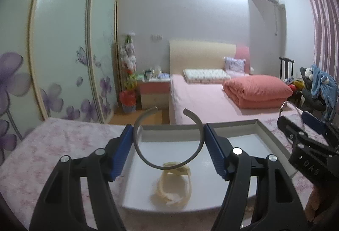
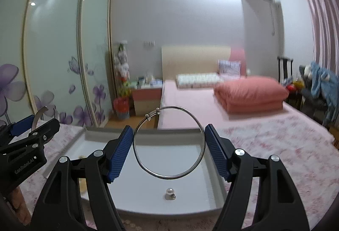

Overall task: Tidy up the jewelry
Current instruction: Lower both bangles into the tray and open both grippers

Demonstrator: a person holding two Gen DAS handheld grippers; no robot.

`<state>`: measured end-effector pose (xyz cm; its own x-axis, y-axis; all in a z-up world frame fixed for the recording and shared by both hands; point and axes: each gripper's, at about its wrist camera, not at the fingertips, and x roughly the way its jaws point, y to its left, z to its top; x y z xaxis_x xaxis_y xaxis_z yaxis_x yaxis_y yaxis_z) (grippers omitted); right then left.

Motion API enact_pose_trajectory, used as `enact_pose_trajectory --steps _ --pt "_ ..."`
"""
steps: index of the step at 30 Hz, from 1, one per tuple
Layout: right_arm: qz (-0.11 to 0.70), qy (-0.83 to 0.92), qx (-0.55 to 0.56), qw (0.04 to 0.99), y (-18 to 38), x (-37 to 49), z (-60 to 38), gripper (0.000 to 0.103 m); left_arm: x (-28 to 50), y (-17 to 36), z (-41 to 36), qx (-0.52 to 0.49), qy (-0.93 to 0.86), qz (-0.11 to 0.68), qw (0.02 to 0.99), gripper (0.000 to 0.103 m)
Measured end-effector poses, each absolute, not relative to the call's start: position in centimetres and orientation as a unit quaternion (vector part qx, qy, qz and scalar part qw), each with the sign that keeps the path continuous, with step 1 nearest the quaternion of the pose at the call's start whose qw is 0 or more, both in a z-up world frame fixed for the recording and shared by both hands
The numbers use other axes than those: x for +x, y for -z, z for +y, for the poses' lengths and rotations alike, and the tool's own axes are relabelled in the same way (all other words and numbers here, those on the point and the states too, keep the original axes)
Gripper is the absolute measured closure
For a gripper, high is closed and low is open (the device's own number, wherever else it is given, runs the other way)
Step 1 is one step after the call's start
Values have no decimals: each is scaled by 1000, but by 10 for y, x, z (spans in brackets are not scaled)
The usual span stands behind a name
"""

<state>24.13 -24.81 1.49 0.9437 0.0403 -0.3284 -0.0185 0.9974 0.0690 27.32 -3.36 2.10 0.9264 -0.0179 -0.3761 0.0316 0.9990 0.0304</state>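
Observation:
My left gripper (image 1: 168, 146) is shut on a grey open cuff bracelet (image 1: 148, 162), held upright with its gap at the top, above a white tray (image 1: 269, 135). A cream beaded bracelet (image 1: 172, 186) lies in the tray below it. My right gripper (image 2: 169, 147) is shut on a thin silver bangle (image 2: 180, 176), also upright over the tray (image 2: 218, 186). A small pearl earring (image 2: 169, 194) rests on the tray floor beneath the bangle. Each gripper shows at the edge of the other's view: the right gripper (image 1: 300, 125) and the left gripper (image 2: 35, 125).
The tray sits on a pink floral bedspread (image 2: 275, 146). Behind it stands a pink bed (image 1: 201, 99) with a folded coral quilt (image 1: 257, 91), a bedside cabinet (image 1: 154, 91) and a floral sliding wardrobe (image 1: 63, 51). A chair with blue clothes (image 1: 322, 87) stands right.

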Motion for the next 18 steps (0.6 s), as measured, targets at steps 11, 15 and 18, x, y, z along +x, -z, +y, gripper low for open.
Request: enact_pose_trajectory --steps 11,15,18 --pt "295 -44 55 953 17 298 -247 33 343 12 -40 10 38 281 959 37" --pt "319 -50 62 944 21 304 -246 33 349 22 -40 3 45 302 952 37" --pt "331 -55 62 940 23 306 -243 32 350 22 -39 1 49 302 952 37"
